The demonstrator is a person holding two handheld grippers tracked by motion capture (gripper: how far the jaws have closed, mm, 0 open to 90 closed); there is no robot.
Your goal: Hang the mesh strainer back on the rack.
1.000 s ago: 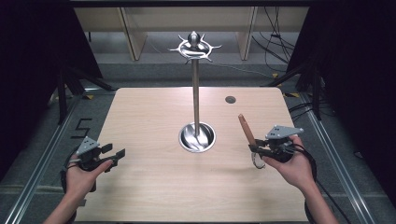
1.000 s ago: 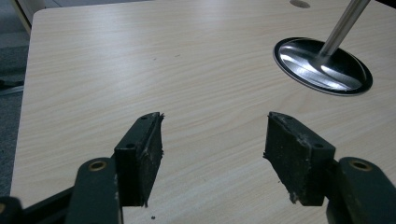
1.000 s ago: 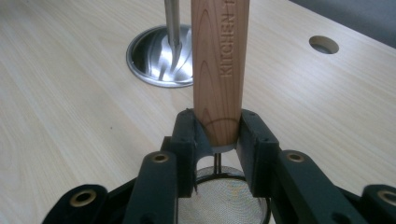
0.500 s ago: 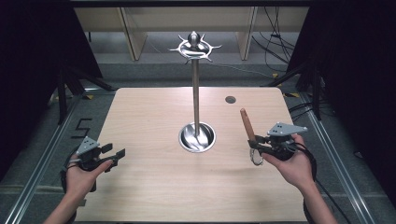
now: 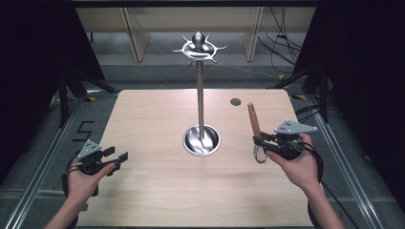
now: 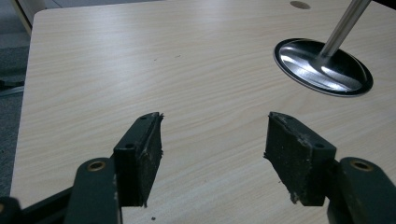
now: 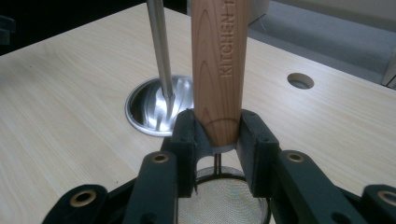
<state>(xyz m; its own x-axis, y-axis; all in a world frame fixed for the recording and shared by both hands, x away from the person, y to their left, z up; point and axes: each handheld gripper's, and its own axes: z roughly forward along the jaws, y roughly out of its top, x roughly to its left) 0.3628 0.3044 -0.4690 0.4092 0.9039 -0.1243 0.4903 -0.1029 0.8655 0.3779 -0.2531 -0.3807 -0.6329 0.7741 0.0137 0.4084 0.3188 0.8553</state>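
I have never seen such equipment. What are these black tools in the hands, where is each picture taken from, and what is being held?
A person holds a handheld two-jaw gripper in each hand. One camera looks down from above on the wooden table; the two others ride on the grippers. The left gripper is open and empty. The right gripper clamps a small mesh strainer by its wooden handle, which points upward. On the table stands a metal stand with a round base and hooks on top.
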